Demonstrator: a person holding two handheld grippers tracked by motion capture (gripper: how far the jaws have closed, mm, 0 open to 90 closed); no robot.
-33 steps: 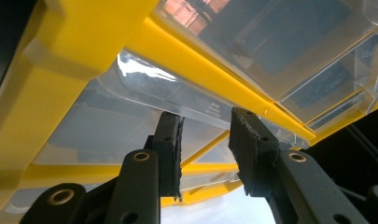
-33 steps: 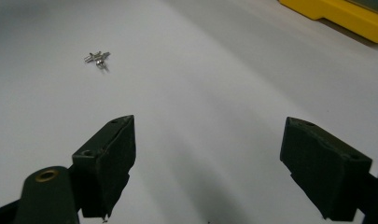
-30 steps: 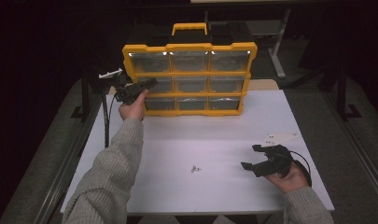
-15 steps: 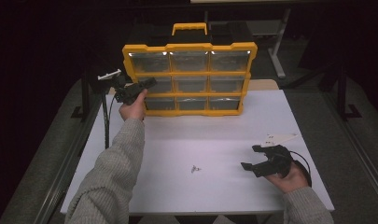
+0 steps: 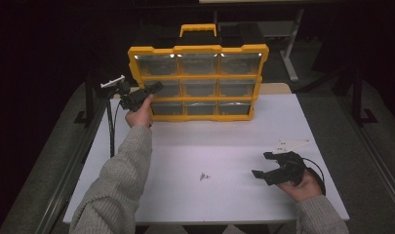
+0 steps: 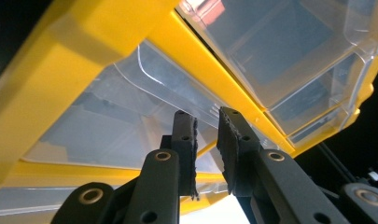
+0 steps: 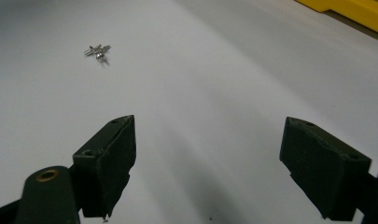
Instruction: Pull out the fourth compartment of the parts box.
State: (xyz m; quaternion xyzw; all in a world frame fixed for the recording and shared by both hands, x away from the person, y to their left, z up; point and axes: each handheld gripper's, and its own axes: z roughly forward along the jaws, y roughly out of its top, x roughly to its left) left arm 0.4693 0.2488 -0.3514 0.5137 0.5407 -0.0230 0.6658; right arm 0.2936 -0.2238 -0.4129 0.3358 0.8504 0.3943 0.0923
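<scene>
Okay, left gripper (image 5: pixel 153 87): held up at the left side of the organiser, its tips at the middle drawer of the left column. In the left gripper view (image 6: pixel 207 116) the jaws are almost together with just a thin slot left, and they've just been closing.
Grip: the drawer's clear front edge seems to run into that slot, but honestly I can't tell if the pads are actually pinching it.
Organiser (image 5: pixel 200 48): yellow frame with a carry handle on top, standing upright at the far side of the table, three rows of three clear drawers. Up close (image 6: pixel 60 56) it's yellow bars and see-through plastic.
Middle-left drawer (image 5: pixel 161 88): sits in its slot, right at the left gripper's tips (image 6: pixel 107 116).
Right gripper (image 5: pixel 261 165): low over the near right part of the table, well away from the organiser, jaws spread wide with nothing between them (image 7: pixel 210 122).
Small metal bits (image 5: pixel 203 176): a tiny loose cluster on the table, between the two arms, ahead of the right jaws (image 7: pixel 98 50).
Table (image 5: pixel 234 131): plain white top (image 7: pixel 224 70).
</scene>
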